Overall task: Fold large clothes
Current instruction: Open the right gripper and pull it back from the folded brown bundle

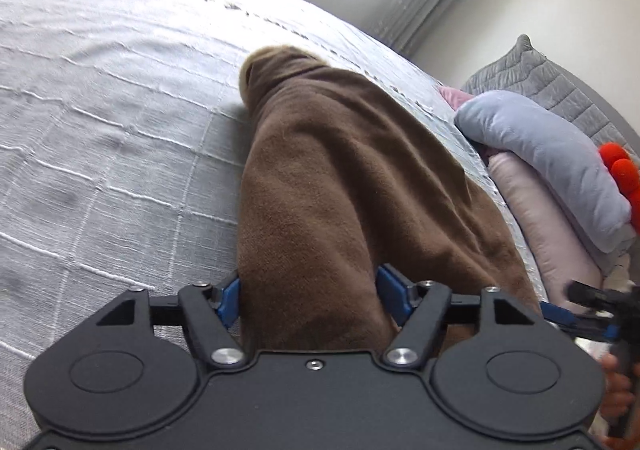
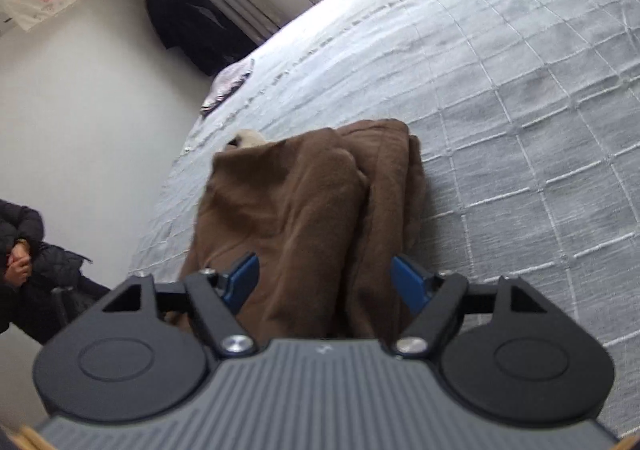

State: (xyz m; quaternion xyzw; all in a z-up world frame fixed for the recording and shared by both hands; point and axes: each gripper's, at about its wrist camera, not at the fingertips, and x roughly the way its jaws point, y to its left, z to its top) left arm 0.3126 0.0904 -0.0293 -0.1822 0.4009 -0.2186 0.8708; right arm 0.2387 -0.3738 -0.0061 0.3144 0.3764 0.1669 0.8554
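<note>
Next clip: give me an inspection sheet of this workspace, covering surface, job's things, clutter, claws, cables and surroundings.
Surface: bed under a pale grey quilted cover, wrinkled in places.
Job's things: brown fleece garment bunched lengthwise on the cover, cream lining showing at its far end; part folded at most.
Clutter: grey and pink pillows stacked beside the garment, something red by them; small crumpled cloth at the bed's far edge.
Claws: left claw and right claw each straddle a bunch of the garment; whether the pads press it is unclear.
Cables: nothing seen.
Surroundings: bright window, curtain, dark clothes hanging on the wall, a seated person in a dark jacket.
</note>
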